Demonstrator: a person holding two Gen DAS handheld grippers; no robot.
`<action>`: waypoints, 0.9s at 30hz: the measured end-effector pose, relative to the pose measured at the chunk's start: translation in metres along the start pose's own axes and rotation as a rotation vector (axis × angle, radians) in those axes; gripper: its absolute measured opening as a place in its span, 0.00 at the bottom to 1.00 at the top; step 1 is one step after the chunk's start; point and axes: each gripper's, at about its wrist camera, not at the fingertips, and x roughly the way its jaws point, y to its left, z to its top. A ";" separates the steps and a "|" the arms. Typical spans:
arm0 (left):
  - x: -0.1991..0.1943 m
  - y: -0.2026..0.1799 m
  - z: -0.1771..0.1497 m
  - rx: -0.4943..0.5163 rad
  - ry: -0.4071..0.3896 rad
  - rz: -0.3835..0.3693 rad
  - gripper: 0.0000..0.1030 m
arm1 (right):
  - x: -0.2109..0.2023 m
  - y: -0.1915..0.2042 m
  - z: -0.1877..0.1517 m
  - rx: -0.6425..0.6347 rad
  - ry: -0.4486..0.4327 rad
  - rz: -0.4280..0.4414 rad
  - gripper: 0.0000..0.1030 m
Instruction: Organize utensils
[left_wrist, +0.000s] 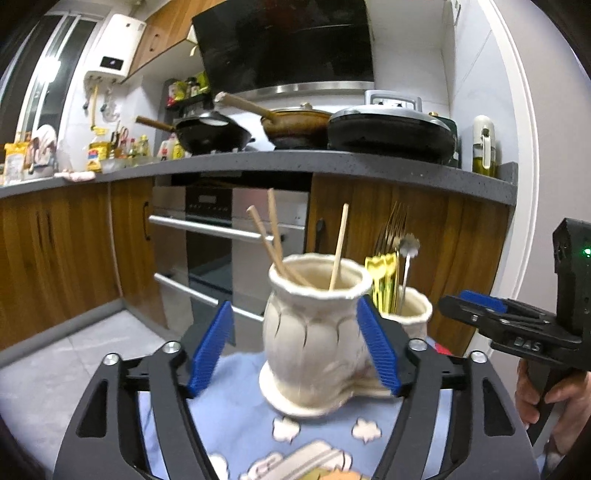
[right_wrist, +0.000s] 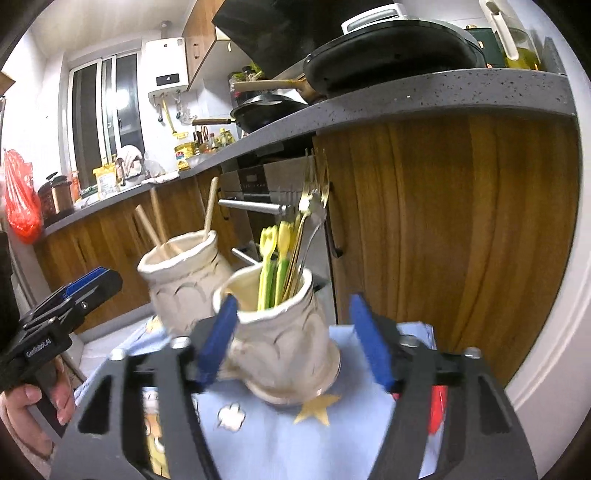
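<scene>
Two cream ceramic holders stand on a blue cartoon-print cloth (left_wrist: 236, 413). The chopstick holder (left_wrist: 314, 339) holds three wooden chopsticks (left_wrist: 273, 236). My left gripper (left_wrist: 295, 347) is open with its blue pads around that holder; the right pad is at its side, the left pad apart. The fork holder (right_wrist: 284, 339) holds gold forks (right_wrist: 310, 206) and yellow-green utensils (right_wrist: 273, 258). My right gripper (right_wrist: 295, 343) is open around it, the left pad close to its wall. The fork holder (left_wrist: 410, 314) also shows behind the first in the left wrist view.
Wooden cabinets (right_wrist: 443, 229) and an oven (left_wrist: 229, 229) stand close behind the small table. A grey counter (left_wrist: 332, 162) above carries pans and bottles. A red object (right_wrist: 437, 410) lies at the cloth's right edge. Grey floor (left_wrist: 55, 362) lies to the left.
</scene>
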 end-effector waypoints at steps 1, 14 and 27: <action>-0.006 0.002 -0.004 -0.004 0.002 0.014 0.76 | -0.004 0.002 -0.004 -0.008 0.004 -0.007 0.74; -0.041 0.008 -0.037 0.013 0.034 0.131 0.94 | -0.029 0.017 -0.039 -0.101 -0.023 -0.113 0.95; -0.046 0.004 -0.041 0.059 0.004 0.150 0.94 | -0.042 0.027 -0.044 -0.150 -0.100 -0.150 0.95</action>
